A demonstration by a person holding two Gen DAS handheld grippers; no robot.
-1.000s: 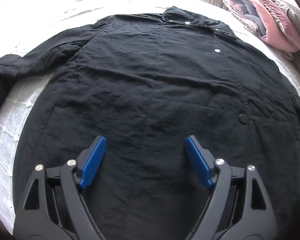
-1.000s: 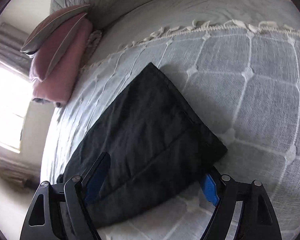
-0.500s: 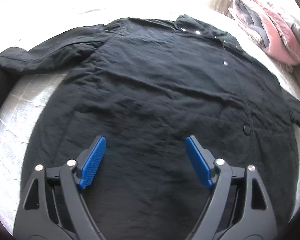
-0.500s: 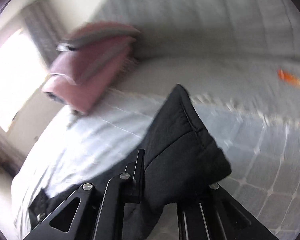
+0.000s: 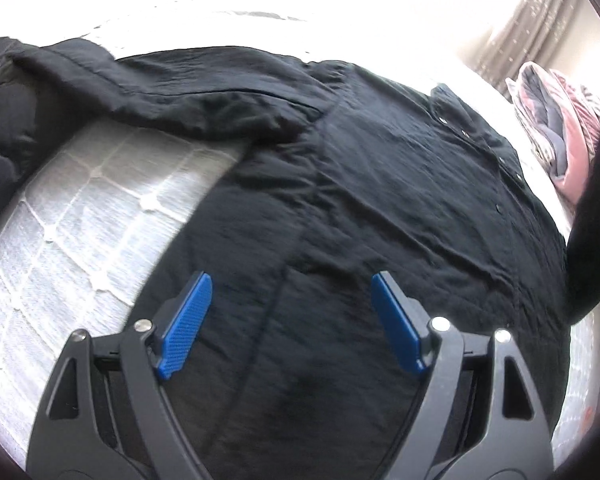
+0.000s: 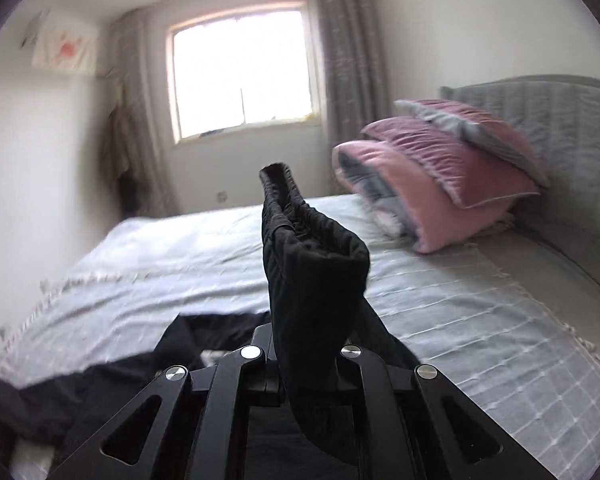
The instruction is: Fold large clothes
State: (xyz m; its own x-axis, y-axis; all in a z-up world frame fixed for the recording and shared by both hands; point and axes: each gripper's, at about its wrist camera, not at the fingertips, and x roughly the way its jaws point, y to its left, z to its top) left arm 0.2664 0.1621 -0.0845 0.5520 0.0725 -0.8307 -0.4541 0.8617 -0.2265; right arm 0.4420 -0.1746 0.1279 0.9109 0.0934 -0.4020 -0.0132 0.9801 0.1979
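Black coat [image 5: 360,208] lies spread flat on the white bedspread [image 5: 80,216]. Left gripper [image 5: 292,320] hovers over its body, jaws wide apart. Right gripper [image 6: 304,356] is clamped on the sleeve [image 6: 312,264], cuff sticking up above the bed.

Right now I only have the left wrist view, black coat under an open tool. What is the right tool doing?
Observer: The right tool is shut on the sleeve cuff, lifted off the bedspread.
Operator: Which way is the cuff pointing?
Observer: Upward, its open end toward the window.
Operator: Anything near it?
Observer: Pink pillows lie stacked against the grey headboard, apart from the cuff.
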